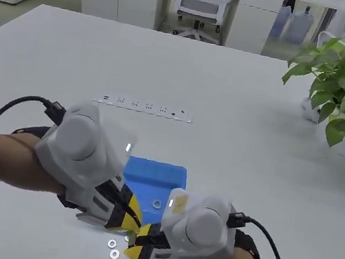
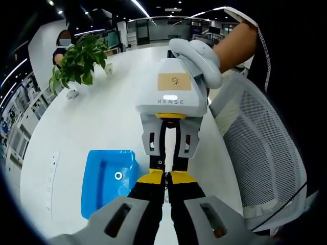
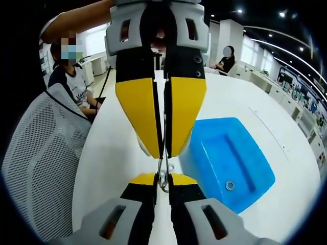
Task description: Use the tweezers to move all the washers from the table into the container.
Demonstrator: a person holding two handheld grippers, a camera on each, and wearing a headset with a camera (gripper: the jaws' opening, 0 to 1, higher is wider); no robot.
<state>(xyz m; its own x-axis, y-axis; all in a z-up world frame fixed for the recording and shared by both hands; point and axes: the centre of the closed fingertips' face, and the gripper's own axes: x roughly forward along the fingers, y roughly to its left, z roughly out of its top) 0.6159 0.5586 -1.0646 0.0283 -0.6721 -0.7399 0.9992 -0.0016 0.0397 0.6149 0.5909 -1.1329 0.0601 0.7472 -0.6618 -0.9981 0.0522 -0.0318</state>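
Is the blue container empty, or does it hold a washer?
Not empty. One washer lies on the recessed floor of the blue container, seen in both gripper views.

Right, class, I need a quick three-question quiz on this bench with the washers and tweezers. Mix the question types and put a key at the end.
1. True or false: the loose washers near the gripper tips lie inside the blue container.
2. Multiple choice: what do the left gripper and the right gripper both close on? A a washer; B the tweezers; C a cable.
3. Fill the blank: the blue container holds ___ washer.

Key: 1 false, they lie on the table; 2 B; 3 one.
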